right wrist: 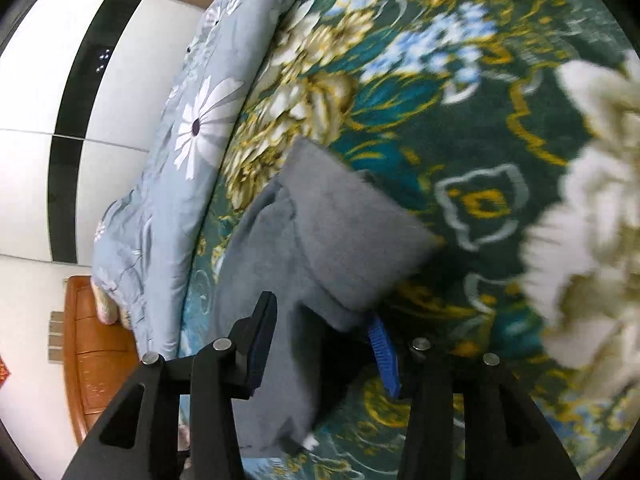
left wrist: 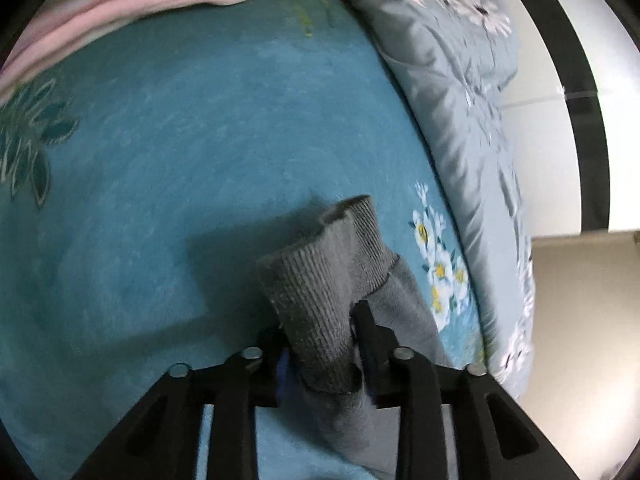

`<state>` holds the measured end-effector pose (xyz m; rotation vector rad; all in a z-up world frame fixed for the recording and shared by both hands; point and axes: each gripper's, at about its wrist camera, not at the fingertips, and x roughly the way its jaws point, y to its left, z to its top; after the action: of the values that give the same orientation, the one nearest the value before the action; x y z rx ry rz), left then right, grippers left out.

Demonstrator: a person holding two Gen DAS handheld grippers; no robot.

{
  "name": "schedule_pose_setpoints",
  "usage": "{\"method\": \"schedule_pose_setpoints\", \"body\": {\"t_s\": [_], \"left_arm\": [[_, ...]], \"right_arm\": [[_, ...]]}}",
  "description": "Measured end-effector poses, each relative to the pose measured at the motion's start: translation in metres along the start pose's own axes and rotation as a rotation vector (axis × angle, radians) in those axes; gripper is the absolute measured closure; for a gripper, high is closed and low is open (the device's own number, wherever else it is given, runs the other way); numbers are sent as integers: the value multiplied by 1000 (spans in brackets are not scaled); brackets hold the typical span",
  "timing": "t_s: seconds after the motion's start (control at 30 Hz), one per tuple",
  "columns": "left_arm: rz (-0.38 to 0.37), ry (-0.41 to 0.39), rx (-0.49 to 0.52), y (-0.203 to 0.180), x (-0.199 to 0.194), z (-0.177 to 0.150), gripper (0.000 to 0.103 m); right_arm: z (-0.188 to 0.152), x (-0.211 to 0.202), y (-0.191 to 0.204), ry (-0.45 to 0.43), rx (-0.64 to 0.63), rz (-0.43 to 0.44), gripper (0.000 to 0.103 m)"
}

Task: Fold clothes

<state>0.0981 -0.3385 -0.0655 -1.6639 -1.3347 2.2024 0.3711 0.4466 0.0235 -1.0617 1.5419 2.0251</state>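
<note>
A grey garment lies on the blue flowered blanket (left wrist: 180,152). In the left wrist view its ribbed cuff (left wrist: 320,276) stands up between the fingers of my left gripper (left wrist: 320,332), which is shut on it. In the right wrist view the grey garment (right wrist: 320,248) lies folded over on the dark flowered part of the blanket (right wrist: 480,128). My right gripper (right wrist: 324,332) is open, with the cloth lying between its fingers and one blue pad (right wrist: 384,356) beside the fabric's edge.
A light blue flowered quilt (left wrist: 460,92) runs along the bed's edge, also in the right wrist view (right wrist: 180,160). Pink clothing (left wrist: 132,4) lies at the far side. A wooden bedside cabinet (right wrist: 96,352) and white wall panels (right wrist: 36,80) lie beyond the bed.
</note>
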Motion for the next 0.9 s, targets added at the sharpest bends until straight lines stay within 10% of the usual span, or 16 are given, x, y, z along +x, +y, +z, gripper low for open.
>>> {"method": "schedule_pose_setpoints", "body": {"t_s": [0.23,0.33,0.5,0.67,0.9], "left_arm": [[-54,-65,-169,11,10,9,54],[-33,-79,-34,-15,9,12,87],[-146,-168,116,-41,-22,11,89],[59,-112,64,-2,6,14,89],[12,-122,5,-6,7,15,89]], "right_arm": [[-15,-4,24,8,-53,33,56],[-23,10,42,47,-81,49,56],[-33,22,57,89,-106,55,56],[-39,25,56,104,-106,36,56],[-46,33,63,127,-123,24,56]]}}
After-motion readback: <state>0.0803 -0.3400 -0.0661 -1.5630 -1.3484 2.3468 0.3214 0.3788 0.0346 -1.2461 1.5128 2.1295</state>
